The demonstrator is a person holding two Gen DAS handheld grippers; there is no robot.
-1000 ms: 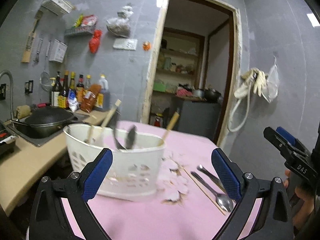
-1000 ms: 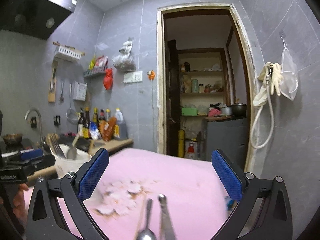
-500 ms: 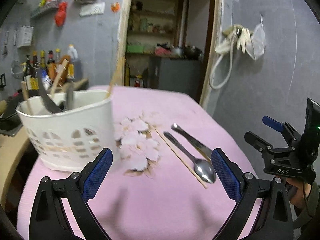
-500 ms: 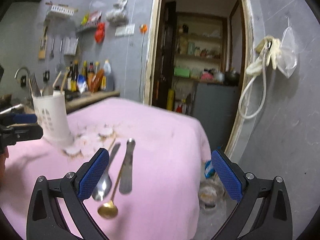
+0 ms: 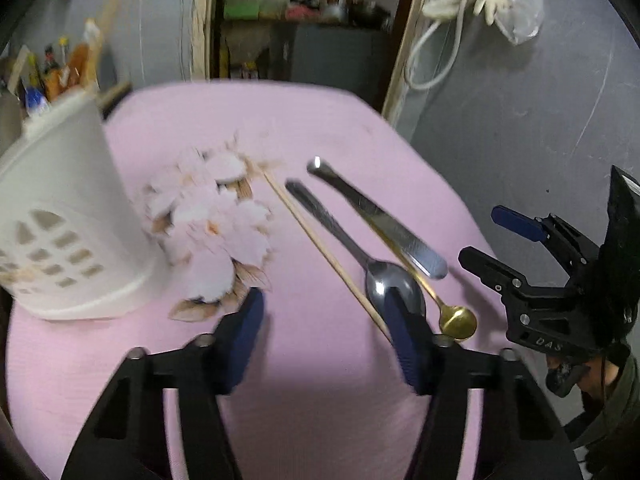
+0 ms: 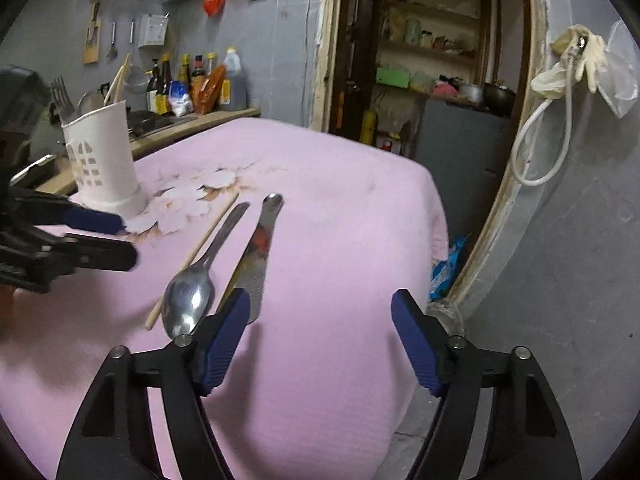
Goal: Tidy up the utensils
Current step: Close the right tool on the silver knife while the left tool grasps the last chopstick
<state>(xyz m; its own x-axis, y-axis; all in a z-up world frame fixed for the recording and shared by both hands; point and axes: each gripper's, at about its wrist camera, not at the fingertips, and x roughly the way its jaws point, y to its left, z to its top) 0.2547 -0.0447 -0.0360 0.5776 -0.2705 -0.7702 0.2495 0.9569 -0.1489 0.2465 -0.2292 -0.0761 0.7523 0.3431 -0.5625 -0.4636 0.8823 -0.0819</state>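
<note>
Nearest to me, my left gripper hangs over the pink tablecloth. Its jaws are closing, roughly half apart, nothing between the pads; only cloth shows in the gap. My right gripper is likewise over the cloth, jaws closing but wider than the left, and empty.

Just beyond the left gripper's right finger lies the utensil group, all flat on the cloth and roughly parallel, running diagonally away. I note a single wooden chopstick, then beside it a steel spoon with its bowl toward me, partly hidden behind that finger. Next comes a small gold spoon, bowl nearest, its handle passing under or against a flat steel utensil; I cannot tell if that one is a knife.

Further back, on the left, a white slotted utensil holder stands upright on the cloth beside a printed flower pattern. It has forks and chopsticks in it.

Beyond the table: bottles on a counter and an open doorway.
</note>
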